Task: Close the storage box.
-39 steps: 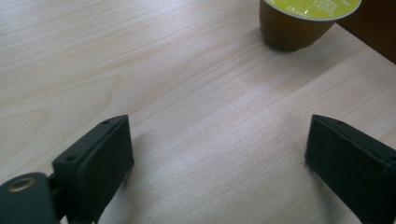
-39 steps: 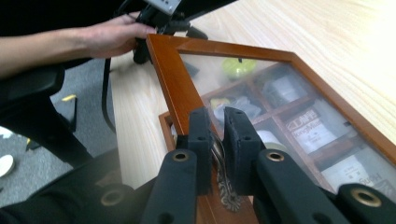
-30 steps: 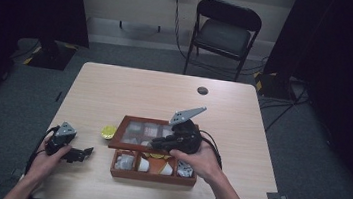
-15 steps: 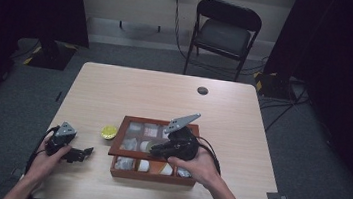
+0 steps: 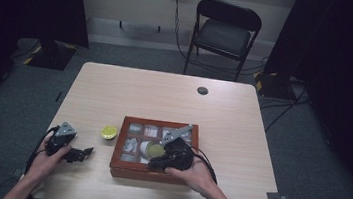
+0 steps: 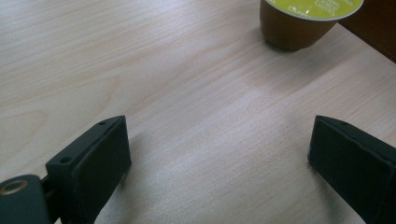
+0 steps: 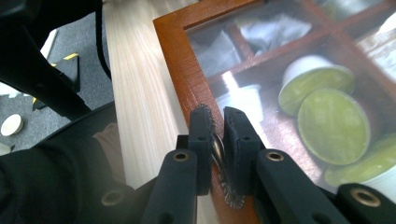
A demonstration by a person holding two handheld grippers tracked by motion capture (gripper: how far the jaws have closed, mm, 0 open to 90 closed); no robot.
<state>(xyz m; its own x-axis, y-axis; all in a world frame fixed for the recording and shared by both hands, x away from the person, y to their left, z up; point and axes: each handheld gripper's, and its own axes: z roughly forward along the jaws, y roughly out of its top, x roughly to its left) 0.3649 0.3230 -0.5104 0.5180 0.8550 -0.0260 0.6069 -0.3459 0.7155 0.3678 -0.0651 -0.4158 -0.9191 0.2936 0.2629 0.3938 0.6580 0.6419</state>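
Observation:
A reddish wooden box (image 5: 117,165) with a glass lid lies in the middle of the table. Its compartments hold green-lidded capsules (image 5: 154,150) and pale sachets. In the right gripper view, my right gripper (image 7: 218,116) is shut on a small toothed metal clasp (image 7: 220,156) at the box's front rim (image 7: 180,60), with green capsules (image 7: 334,126) under the glass beyond. From above, the right gripper (image 5: 156,164) sits over the box's front edge. My left gripper (image 5: 86,151) rests low on the table left of the box, open, with nothing between its fingers. A yellow-lidded capsule (image 6: 303,18) stands ahead of it.
The yellow capsule (image 5: 108,131) stands on the table just left of the box. A small dark round disc (image 5: 202,90) lies near the far edge. A folding chair (image 5: 225,32) stands behind the table. Cables trail from both grippers.
My right gripper has come back toward the box's front edge and lowered onto the clasp. The left gripper and the yellow capsule have stayed put.

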